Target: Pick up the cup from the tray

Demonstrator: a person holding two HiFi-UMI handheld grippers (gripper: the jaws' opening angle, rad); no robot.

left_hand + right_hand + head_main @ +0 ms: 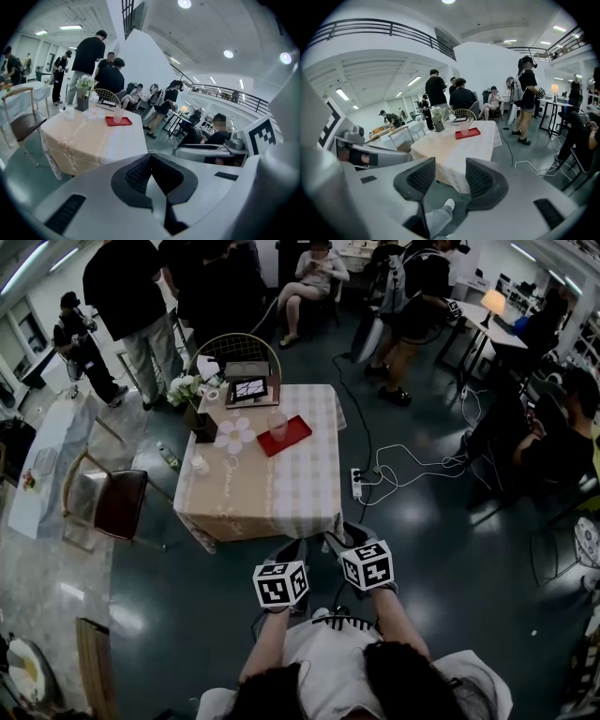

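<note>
Both hung short of table (281,493): left gripper (149,158) was closed, empty; right gripper (450,165) gaped, likely readied for cup (277,425) on tray (298,437).

The surface (281,493) stands ahead of the left tool (289,549) and the right tool (340,540), which are side by side and well apart from it. On its far right part lies the tray (292,435), with the cup (277,424) on the tray's left part; a coaster (234,434) lies just left of the tray, and a vase (202,424) stands further left at the edge. One chair (234,346) stands behind the surface, another (114,503) to its left, and a power strip (356,484) lies on the floor to its right.
</note>
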